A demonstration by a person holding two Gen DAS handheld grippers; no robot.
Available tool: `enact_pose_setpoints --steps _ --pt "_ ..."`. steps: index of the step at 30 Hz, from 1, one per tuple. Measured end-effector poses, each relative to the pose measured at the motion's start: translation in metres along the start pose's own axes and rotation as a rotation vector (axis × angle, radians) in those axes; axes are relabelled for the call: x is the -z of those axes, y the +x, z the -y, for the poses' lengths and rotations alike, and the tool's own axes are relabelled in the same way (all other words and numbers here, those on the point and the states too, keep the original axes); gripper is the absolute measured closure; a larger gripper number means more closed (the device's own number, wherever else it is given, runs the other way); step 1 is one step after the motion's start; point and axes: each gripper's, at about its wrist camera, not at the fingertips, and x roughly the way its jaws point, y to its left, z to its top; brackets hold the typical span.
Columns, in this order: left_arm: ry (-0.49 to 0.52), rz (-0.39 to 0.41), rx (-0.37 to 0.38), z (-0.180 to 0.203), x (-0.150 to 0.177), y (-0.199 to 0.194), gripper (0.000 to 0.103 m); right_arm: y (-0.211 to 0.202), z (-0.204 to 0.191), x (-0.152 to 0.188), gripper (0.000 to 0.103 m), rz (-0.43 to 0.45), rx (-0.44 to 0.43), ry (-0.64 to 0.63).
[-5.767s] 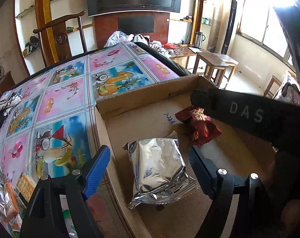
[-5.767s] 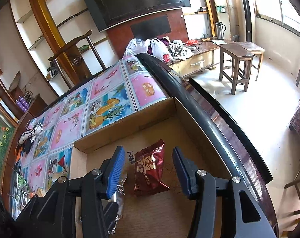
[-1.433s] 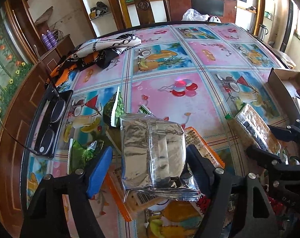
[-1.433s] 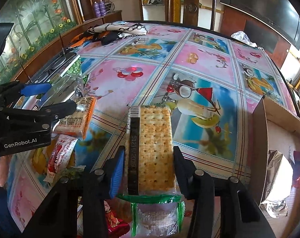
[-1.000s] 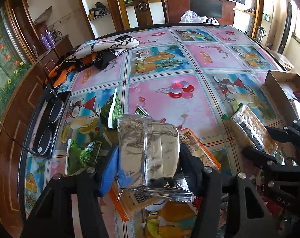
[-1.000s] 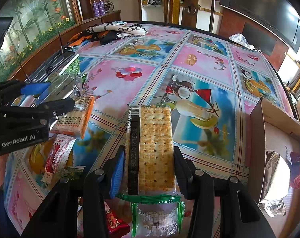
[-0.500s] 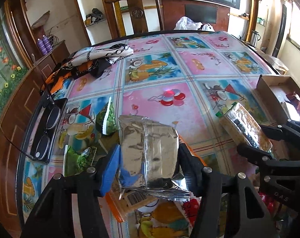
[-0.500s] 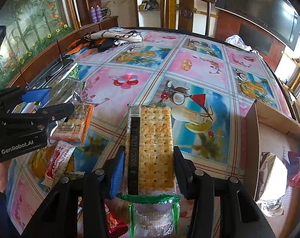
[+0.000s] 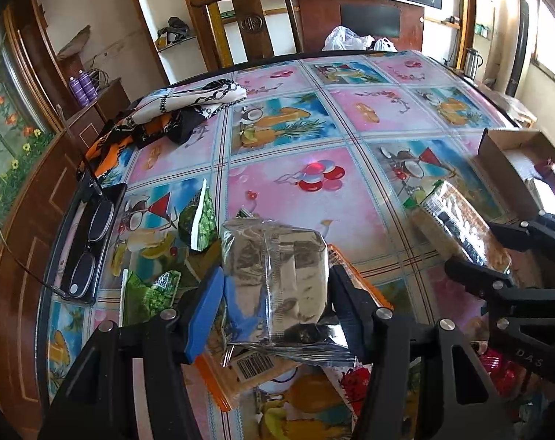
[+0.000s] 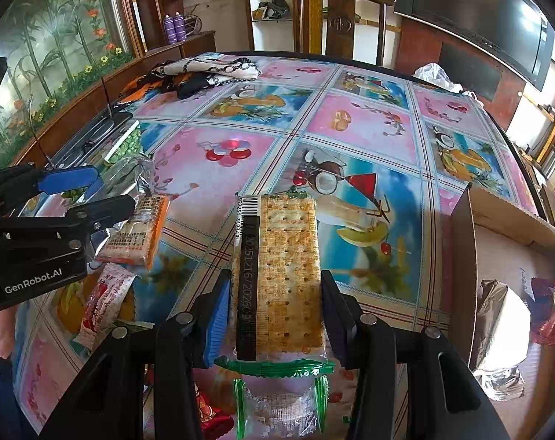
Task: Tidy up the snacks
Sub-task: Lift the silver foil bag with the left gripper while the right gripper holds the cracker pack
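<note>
My left gripper [image 9: 273, 300] is shut on a silver foil snack pack [image 9: 277, 278] and holds it above a pile of snacks on the table. My right gripper [image 10: 275, 311] is shut on a clear cracker pack [image 10: 281, 271] with green ends, lifted off the table. The cardboard box [image 10: 460, 256] stands at the right; inside lie a silver foil pack [image 10: 497, 311] and a red wrapped snack [image 10: 547, 311]. The box [image 9: 497, 146] also shows at the far right of the left wrist view. The left gripper [image 10: 105, 198] appears at the left of the right wrist view.
Loose snacks lie below the grippers: an orange-edged cracker pack [image 10: 138, 234], a red-and-white pack [image 10: 105, 300] and green packets [image 9: 200, 220]. Glasses on a dark tray [image 9: 90, 242] sit at the left table edge. A patterned cloth [image 9: 174, 117] lies at the back left.
The left gripper has closed on the silver pack and both grippers have lifted their packs slightly; the box has come a little more into both views.
</note>
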Motion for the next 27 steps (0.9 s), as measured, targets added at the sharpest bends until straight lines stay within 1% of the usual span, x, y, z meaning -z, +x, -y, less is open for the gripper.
enact_pose_setpoints --steps 2,4,6,10,19,27 --pt "-0.003 -0.018 0.002 -0.001 0.001 0.005 0.042 0.0 0.0 0.0 0.053 -0.002 0.001 0.0" --pt "-0.013 -0.018 0.009 -0.003 0.001 0.005 0.042 0.0 0.0 0.0 0.053 -0.002 0.001 -0.001" --pt "-0.017 -0.016 0.016 -0.003 0.002 0.005 0.045 0.0 0.0 0.0 0.053 0.0 0.001 -0.001" --pt "-0.008 -0.006 0.01 0.0 0.002 0.003 0.045 -0.001 0.0 0.0 0.053 0.003 0.001 0.002" --pt "-0.009 0.057 0.045 0.004 -0.001 -0.01 0.045 -0.004 0.002 -0.001 0.053 0.016 0.003 0.013" --pt "-0.007 0.066 0.052 0.007 -0.001 -0.013 0.045 -0.005 0.004 -0.002 0.053 0.023 0.007 0.021"
